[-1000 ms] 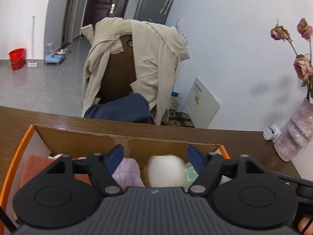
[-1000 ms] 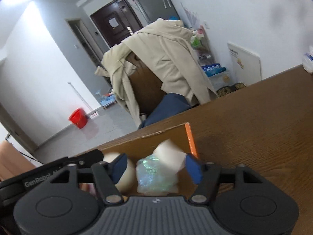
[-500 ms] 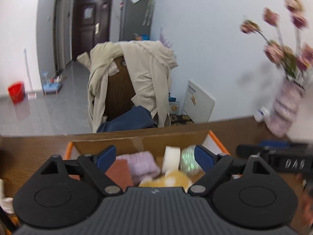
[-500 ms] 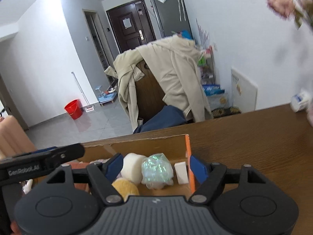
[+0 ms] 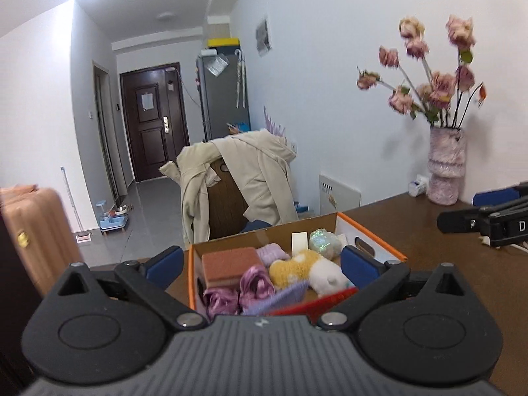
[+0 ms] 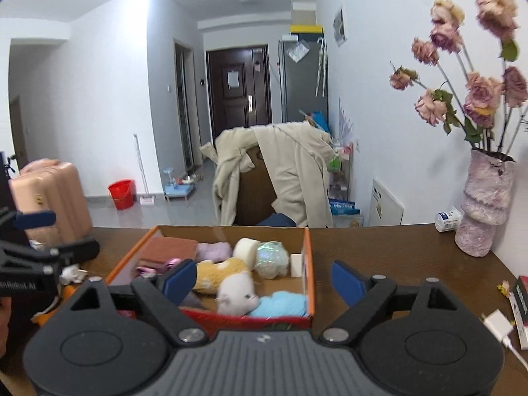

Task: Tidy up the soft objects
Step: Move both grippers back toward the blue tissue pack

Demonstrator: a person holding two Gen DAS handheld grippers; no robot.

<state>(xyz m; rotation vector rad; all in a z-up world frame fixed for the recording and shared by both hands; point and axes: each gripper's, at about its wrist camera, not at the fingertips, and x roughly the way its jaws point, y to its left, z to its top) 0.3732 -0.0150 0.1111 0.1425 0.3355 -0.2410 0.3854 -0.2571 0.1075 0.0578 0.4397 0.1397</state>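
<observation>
A cardboard box with an orange rim [image 5: 373,231] [image 6: 308,264] sits on the brown table, filled with soft things. Among them are a brown pad [image 5: 227,264], a yellow plush [image 6: 221,272], a white plush [image 6: 236,297], a light blue fluffy piece [image 6: 280,303], a shiny ball [image 6: 272,257] and purple cloth [image 5: 272,254]. My left gripper [image 5: 262,262] hangs above the box's near side, jaws opening, with nothing between its fingers. My right gripper [image 6: 264,280] hovers over the near right corner, jaws also opening and empty.
A pink vase of dried roses [image 6: 485,204] and a small white bottle [image 6: 447,221] stand at the table's far right. A white charger with cable [image 6: 495,326] lies near the right edge. Behind the table is a chair draped with a beige coat [image 5: 237,184].
Both grippers have drawn back and up from inside the box, and their jaws have spread wider. The whole box with its contents now shows in front of them.
</observation>
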